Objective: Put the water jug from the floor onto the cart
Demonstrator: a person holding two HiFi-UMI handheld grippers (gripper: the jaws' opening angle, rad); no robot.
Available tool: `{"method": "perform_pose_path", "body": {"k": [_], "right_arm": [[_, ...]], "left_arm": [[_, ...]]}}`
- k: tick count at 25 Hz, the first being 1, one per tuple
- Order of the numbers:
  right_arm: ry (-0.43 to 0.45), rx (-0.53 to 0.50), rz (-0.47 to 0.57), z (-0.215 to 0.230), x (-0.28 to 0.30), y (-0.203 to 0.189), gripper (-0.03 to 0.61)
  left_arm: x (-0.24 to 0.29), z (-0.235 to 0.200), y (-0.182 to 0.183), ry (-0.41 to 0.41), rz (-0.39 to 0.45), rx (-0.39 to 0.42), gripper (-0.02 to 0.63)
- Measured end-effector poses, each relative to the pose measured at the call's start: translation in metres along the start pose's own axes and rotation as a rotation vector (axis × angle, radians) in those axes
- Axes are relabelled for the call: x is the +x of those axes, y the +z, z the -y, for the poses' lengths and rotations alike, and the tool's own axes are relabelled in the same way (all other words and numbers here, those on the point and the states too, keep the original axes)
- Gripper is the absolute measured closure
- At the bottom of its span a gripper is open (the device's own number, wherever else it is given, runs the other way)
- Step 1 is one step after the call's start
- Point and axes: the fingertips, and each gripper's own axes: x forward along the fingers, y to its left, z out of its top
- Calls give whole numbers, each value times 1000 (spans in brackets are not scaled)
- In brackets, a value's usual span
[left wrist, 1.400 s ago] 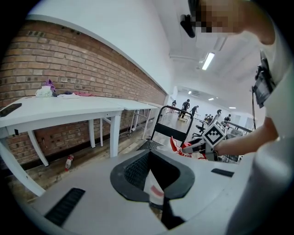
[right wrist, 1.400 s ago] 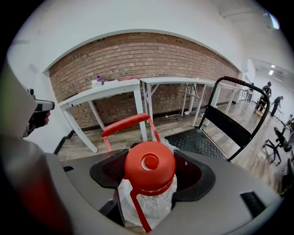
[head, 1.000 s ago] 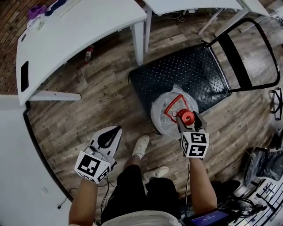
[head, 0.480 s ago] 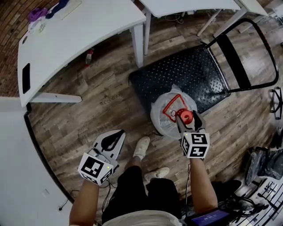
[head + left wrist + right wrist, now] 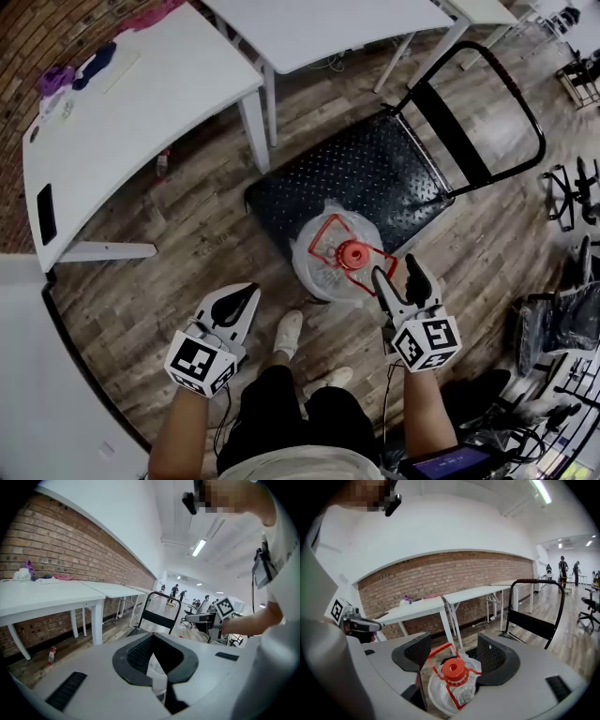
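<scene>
head view: water jug (image 5: 330,267) at 6 o'clock edge of cart (image 5: 375,169), cannot tell if on it or on wood floor (image 5: 187,234). likely heavy, sloshing. clear crinkled wall looks thin, slick. stiff red handle frame (image 5: 323,230) round red cap (image 5: 353,253) is best hold. right gripper (image 5: 395,270) jaws apart, jug at its 10 o'clock, unheld. left gripper (image 5: 246,295) jaws together, empty. cart bed is black studded metal.

The wooden plank floor (image 5: 187,244) fills the frame. In the middle the black cart (image 5: 375,169) stands on it with its studded deck low. The water jug (image 5: 336,258) stands at the lower edge of the deck. At the upper left is a white table (image 5: 141,112). A dark flat thing (image 5: 45,214) lies on its left end, and a small bottle (image 5: 164,161) lies on the floor beside it.
</scene>
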Motion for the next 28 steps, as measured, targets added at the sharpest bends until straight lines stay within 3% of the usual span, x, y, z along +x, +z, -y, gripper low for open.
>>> {"method": "perform_pose_path", "body": {"k": [3,8,13,16,21,28], "right_arm": [[-38,10,56,-4,-34,20,277],[-101,-58,141,-21,-83,55,366],[-191,6,183,-17,-143,68,463],[-218,60,189,-12,-183,64,554],[-268,103,203,-19,-243,44,574],[-274,89,280,-35,-321,45,574]], "left_arm": [[3,8,14,-43,15,-10,614],[12,25,40,-127,28,48,614],[5,58,68,-148,45,87,614],[-4,89,84,-164,79,94,614],[-35,131,93,-183,117,80,614],[-81,202,84,-228,123,146,614]]}}
